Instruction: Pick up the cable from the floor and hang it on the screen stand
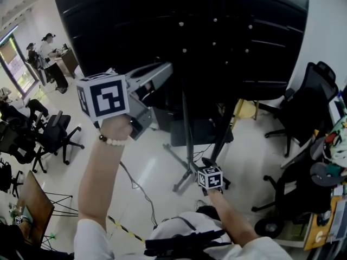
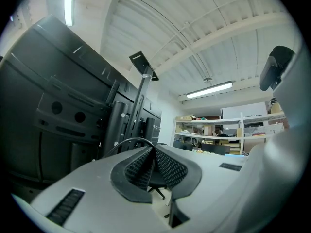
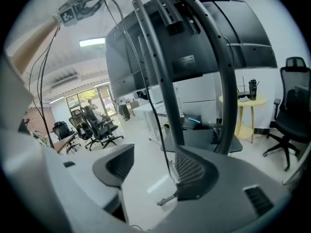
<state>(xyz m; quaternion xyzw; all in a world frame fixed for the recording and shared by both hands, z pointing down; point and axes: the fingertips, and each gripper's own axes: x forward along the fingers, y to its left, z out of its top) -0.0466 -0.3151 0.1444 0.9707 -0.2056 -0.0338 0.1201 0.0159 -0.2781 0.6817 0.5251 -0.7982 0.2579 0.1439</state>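
Note:
My left gripper (image 1: 169, 66) is raised high against the back of the big black screen (image 1: 162, 20). Its jaws are shut on a thin black cable (image 2: 127, 141) that loops out beside the pads. The right gripper view shows that same gripper (image 3: 80, 6) at the top left. From there the cable (image 3: 146, 57) hangs down past the screen stand's grey uprights (image 3: 160, 72). My right gripper (image 1: 207, 162) is low by the stand's base, next to its pole (image 1: 187, 129). The right gripper (image 3: 154, 154) is open. The cable passes between its fingers, close to the right pad, and is not pinched.
Black office chairs stand at the right (image 1: 303, 102) and at the left (image 1: 54, 134). A small round yellow table (image 3: 243, 101) stands behind the stand. People (image 1: 49, 53) stand by a desk at the far left. A cluttered desk (image 1: 331, 199) lines the right edge. Stand legs (image 1: 176, 161) spread over the floor.

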